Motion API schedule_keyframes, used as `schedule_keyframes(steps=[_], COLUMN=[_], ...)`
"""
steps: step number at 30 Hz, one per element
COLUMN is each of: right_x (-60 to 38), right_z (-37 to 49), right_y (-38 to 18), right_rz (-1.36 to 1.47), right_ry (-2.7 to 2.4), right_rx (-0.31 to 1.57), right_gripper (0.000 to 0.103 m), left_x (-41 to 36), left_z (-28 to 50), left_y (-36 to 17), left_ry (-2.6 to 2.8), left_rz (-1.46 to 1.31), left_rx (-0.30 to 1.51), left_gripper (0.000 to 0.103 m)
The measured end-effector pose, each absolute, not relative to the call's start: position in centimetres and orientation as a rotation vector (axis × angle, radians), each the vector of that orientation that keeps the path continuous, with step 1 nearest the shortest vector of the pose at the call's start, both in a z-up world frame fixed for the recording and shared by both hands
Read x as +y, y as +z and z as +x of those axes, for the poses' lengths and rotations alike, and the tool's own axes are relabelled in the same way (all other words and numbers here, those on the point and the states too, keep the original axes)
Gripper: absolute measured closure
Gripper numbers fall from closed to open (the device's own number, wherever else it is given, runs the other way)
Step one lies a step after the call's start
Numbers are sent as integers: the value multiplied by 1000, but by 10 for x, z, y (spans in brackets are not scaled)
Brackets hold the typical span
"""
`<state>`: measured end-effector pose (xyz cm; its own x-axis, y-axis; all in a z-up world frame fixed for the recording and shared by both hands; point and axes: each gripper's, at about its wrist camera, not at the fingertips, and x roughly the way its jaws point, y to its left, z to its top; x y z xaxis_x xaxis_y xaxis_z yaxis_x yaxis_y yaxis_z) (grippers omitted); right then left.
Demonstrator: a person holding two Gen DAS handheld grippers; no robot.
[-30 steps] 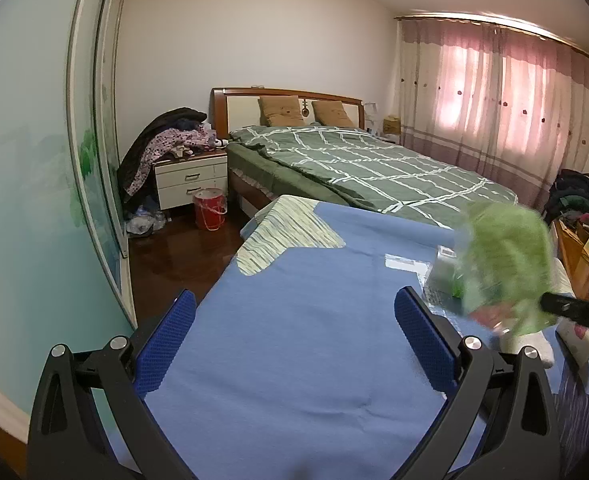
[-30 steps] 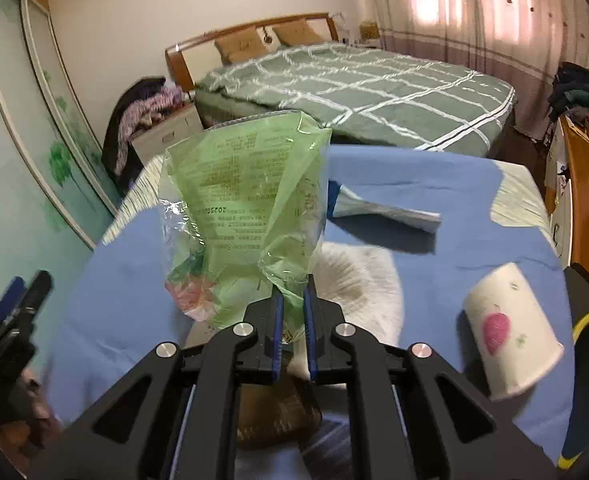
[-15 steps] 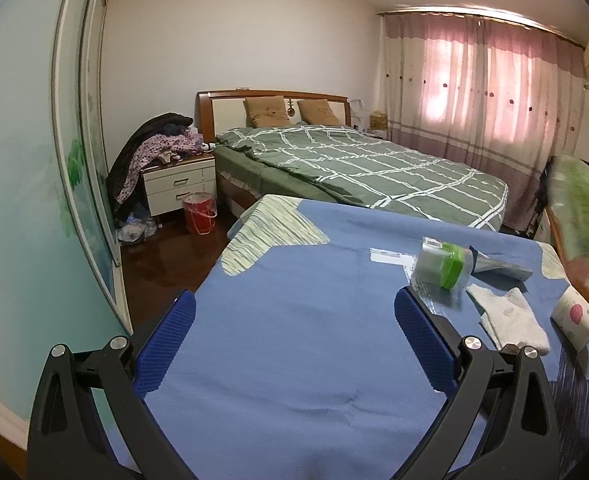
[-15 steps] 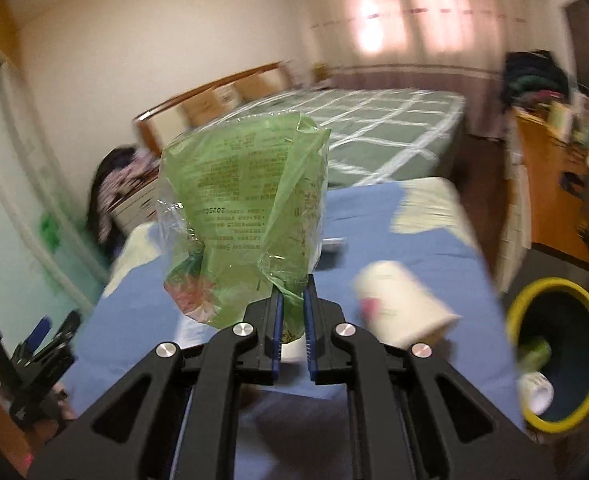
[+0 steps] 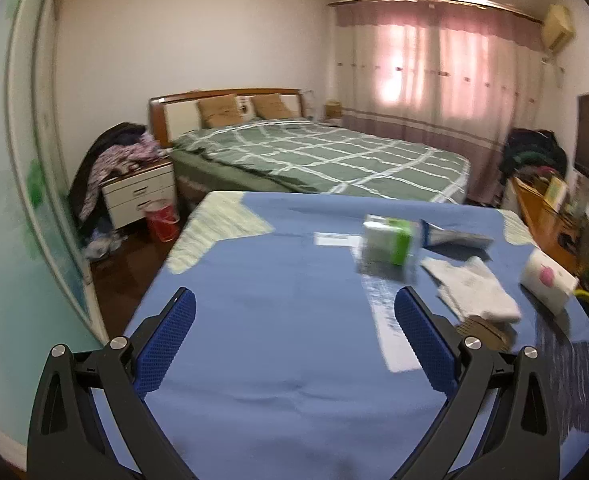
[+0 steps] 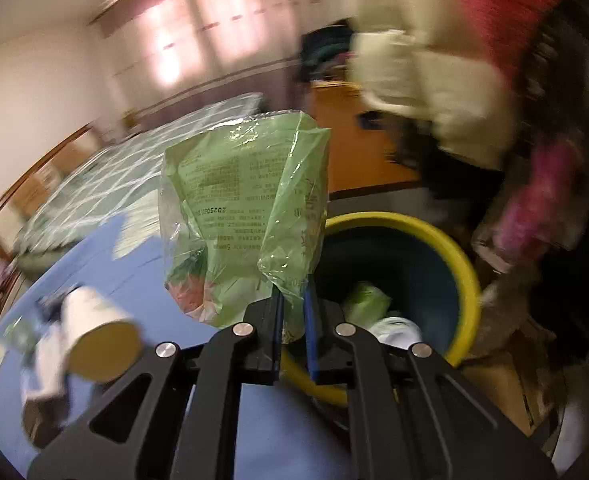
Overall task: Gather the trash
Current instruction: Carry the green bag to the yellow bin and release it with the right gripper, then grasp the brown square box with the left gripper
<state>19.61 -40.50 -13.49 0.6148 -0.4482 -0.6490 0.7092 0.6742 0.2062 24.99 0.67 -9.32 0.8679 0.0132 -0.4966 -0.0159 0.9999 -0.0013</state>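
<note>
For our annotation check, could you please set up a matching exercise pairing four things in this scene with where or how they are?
Things:
1. green plastic bag
2. paper cup
3. trash bin
4. left gripper

States:
A. open, holding nothing
B. yellow-rimmed, trash inside
C. pinched in the right gripper
D. lying on its side on the blue cloth

Pairs: 1-C, 2-D, 3-B, 4-A

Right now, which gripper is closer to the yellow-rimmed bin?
Right. The right gripper holds the green bag right by the bin; the left gripper hovers over the blue table.
</note>
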Motion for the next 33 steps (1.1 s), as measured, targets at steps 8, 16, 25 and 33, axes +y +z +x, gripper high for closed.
schedule_keyframes(steps=[8,16,25,33], right_x=[-423,-419,-412,-410], right_z=[191,187,194,196], right_y=[-148,-144,-145,-147], right_rz=[495,444,452,470], right_ry=[-835,-898,-823,-776], right_rx=[604,581,595,606], right_gripper=[89,37,27,26], left_x=[-24,-51,-74,-98], left_z=[246,240,246,268], left_y=[-98,-105,-117,-132], left_ry=[-148,-254,-410,-464], left_rz=[53,119,138,125], left_rx=[537,560,649,780], left_gripper=[5,5,5,5])
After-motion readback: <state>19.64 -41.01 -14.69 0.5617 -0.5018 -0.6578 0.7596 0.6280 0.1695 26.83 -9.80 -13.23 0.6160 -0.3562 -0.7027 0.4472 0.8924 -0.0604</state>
